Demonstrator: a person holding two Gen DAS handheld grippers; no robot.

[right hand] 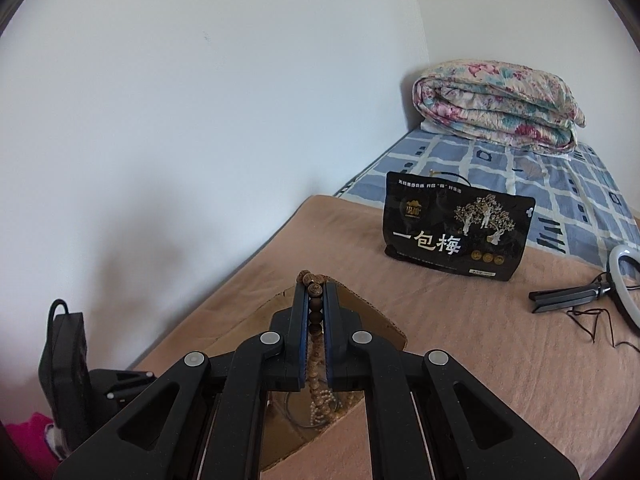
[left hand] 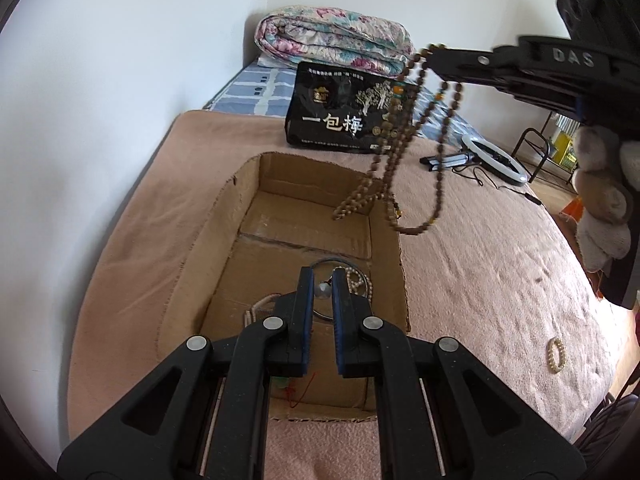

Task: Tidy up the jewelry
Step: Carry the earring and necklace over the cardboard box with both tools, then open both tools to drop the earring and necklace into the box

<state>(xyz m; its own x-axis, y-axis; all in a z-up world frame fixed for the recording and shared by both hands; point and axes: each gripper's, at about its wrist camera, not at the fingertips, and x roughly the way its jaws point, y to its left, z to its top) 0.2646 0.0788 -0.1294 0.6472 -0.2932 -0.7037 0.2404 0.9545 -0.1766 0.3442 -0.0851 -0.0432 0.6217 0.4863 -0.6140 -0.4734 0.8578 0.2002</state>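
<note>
An open cardboard box [left hand: 224, 248] lies on the pink blanket. Inside are a thin ring necklace with a pendant [left hand: 322, 289], a pearl strand [left hand: 358, 280] and a red cord [left hand: 298, 394]. My left gripper [left hand: 323, 276] hovers over the box, jaws slightly apart, holding nothing. My right gripper [right hand: 316, 292] is shut on a long brown bead necklace [right hand: 314, 312]. In the left wrist view the necklace [left hand: 394, 152] hangs in loops from the right gripper [left hand: 434, 58] above the box's far right corner. A small pearl bracelet [left hand: 556, 355] lies on the blanket at the right.
A black snack bag [left hand: 344, 116] stands behind the box. A folded floral quilt [left hand: 332, 36] lies at the back by the wall. A ring light with tripod [left hand: 492, 156] lies at the far right. Plush toys [left hand: 604, 196] are at the right edge.
</note>
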